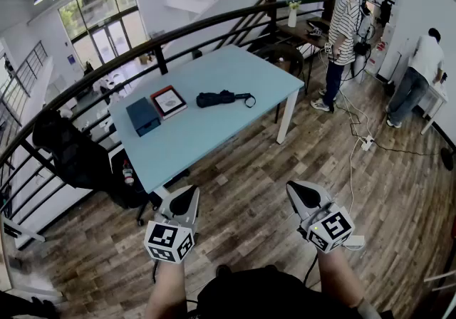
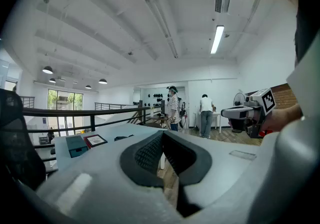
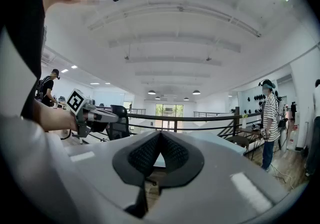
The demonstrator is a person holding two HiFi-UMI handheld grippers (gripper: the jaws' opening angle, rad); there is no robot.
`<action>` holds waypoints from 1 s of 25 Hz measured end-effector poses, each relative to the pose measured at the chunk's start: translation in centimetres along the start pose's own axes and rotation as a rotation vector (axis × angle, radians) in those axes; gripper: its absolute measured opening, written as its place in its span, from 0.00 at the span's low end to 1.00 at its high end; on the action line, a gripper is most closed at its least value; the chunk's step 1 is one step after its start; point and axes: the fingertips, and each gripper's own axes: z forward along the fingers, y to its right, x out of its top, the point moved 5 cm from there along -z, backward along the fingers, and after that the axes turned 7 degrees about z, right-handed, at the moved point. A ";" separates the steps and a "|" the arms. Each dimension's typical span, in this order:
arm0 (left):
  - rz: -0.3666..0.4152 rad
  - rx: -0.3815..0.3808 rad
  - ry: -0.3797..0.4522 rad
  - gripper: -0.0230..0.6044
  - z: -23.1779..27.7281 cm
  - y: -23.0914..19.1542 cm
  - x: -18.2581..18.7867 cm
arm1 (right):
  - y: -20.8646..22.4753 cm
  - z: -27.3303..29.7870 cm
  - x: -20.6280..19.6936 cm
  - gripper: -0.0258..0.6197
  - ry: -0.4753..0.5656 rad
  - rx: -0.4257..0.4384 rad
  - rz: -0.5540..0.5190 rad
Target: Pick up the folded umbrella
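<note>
Scanning from the left: black office chair (image 1: 71, 154) parked beside the left edge of the light blue bench (image 1: 242, 72), below a dark curved railing (image 1: 153, 47). On the bench near that left edge, a dark blue box (image 1: 142, 115). Just beside it to the right, a flat red-framed item (image 1: 169, 102), tablet or book, too small to tell which. Further right, about mid-bench and apart from both, the folded umbrella (image 1: 221, 98): black, lying flat, its wrist loop at the end nearer the right edge. Untouched by either gripper.

Lower down, over the wooden floor (image 1: 249, 189) and short of the bench's near corner: left gripper (image 1: 189, 191), held roughly level, jaws pressed together with nothing between them. To its right and well apart from it, right gripper (image 1: 294, 186), likewise level, jaws closed tip to tip and empty. Both aimed toward the bench, neither reaching it.

Far right, beyond the bench's right corner: a person in a striped shirt (image 1: 345, 22) standing, and another in a white shirt (image 1: 424, 61) leaning forward by the wall.
</note>
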 end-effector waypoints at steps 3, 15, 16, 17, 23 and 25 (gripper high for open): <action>0.007 -0.010 0.003 0.05 0.0 0.0 -0.1 | -0.3 0.3 -0.4 0.03 0.010 -0.006 0.036; -0.052 -0.007 -0.046 0.05 -3.3 -3.6 -3.4 | -3.4 2.9 -1.1 0.04 0.019 0.014 0.125; -0.058 -0.009 -0.048 0.05 -3.7 -4.0 -3.7 | -4.1 3.3 -1.2 0.04 0.022 0.023 0.135; -0.067 -0.012 -0.047 0.05 -4.1 -4.5 -4.0 | -4.7 3.8 -1.3 0.04 0.022 0.031 0.142; -0.091 -0.038 -0.029 0.05 -6.1 -7.7 -5.0 | -8.3 6.0 -2.2 0.04 0.002 0.034 0.151; -0.095 -0.052 -0.024 0.05 -6.2 -8.5 -5.4 | -9.0 6.6 -2.5 0.04 -0.004 0.033 0.159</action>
